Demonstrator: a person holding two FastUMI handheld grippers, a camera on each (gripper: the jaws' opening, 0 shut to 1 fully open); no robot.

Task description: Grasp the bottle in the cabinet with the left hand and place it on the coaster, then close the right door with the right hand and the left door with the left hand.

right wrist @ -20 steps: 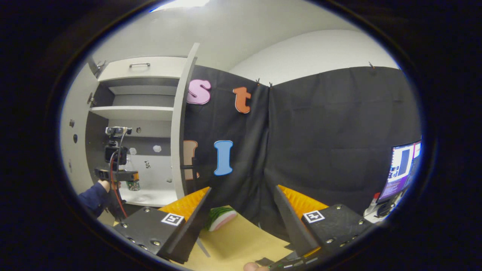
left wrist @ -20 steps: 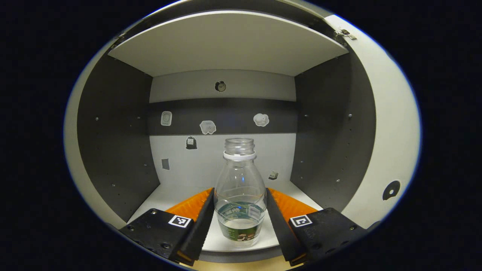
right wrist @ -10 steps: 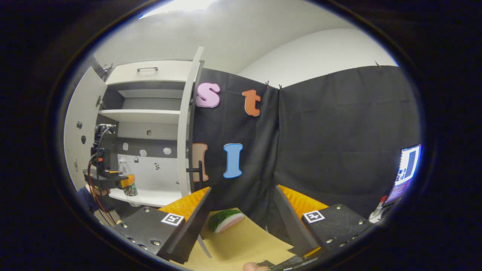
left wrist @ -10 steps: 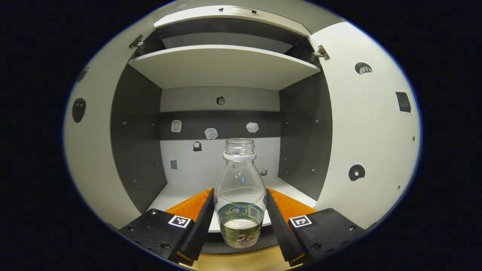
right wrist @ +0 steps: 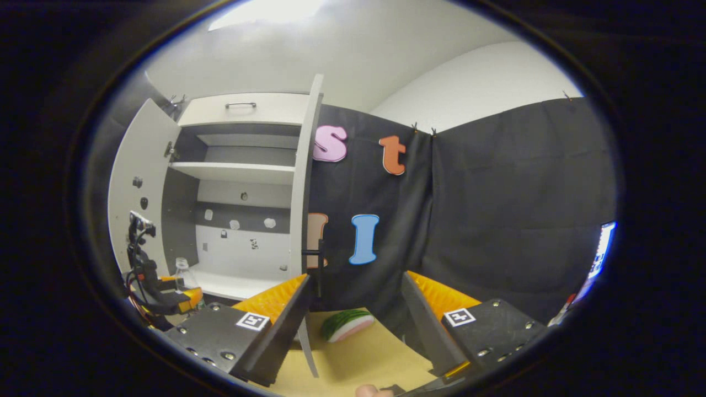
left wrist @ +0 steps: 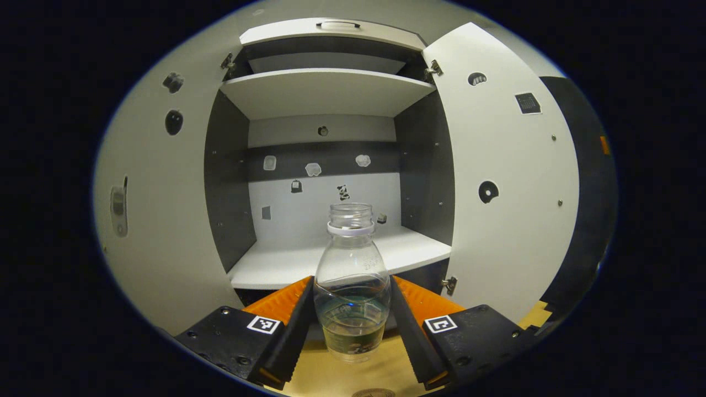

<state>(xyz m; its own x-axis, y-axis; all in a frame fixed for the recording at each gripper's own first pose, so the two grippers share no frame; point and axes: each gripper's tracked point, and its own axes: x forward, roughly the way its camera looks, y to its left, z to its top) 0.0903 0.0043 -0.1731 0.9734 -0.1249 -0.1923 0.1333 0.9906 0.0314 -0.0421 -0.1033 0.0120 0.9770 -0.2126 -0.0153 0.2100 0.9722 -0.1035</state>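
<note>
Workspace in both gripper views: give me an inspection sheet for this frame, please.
Surface: tan tabletop, bare patch ahead of right claw.
Job's things: clear plastic bottle, uncapped, some liquid, held outside the white cabinet; both doors open; round coaster's edge.
Clutter: green-and-pink watermelon-slice toy.
Grippers: left claw shut on bottle; right claw open, empty.
Cables: red and black wires on left gripper.
Surroundings: black cloth wall; lit screen.

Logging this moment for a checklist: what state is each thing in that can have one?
bottle: uncapped, upright, some liquid inside, clear of the shelf
left tool: shut on the bottle
right tool: open, holding nothing
left door: open
right door: open
</note>
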